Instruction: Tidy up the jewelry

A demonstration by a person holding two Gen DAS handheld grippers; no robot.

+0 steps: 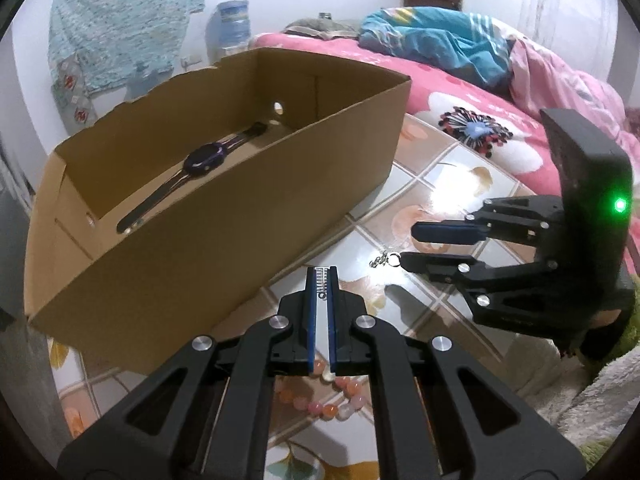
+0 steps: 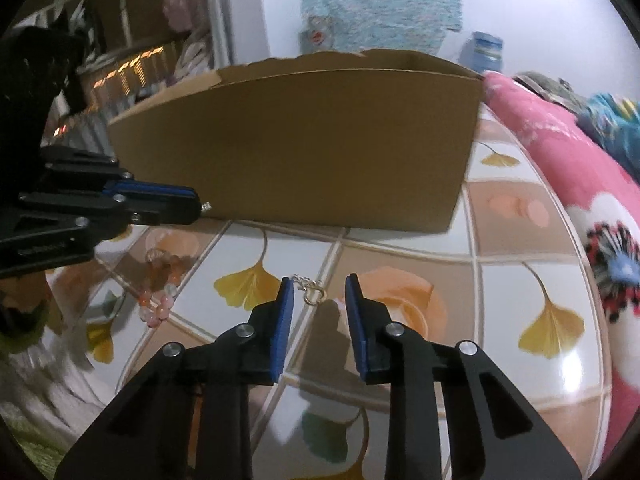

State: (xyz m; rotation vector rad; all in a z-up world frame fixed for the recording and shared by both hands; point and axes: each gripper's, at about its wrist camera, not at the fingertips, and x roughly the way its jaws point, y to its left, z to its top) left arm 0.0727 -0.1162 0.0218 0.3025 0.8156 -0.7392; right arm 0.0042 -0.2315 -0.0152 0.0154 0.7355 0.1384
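Observation:
My left gripper is shut on a small silver comb-like hair clip, held above the tiled floor near the front wall of an open cardboard box. A dark purple watch lies inside the box. My right gripper is open, low over the floor, its fingers on either side of a thin silver chain with a ring. The chain lies just off the right gripper's tips in the left wrist view. A pink bead bracelet lies on the floor under my left gripper.
The box stands on floor tiles with ginkgo-leaf prints. A pink floral blanket with blue bedding lies to the right. A fluffy rug is at the near right. A water jug stands by the wall.

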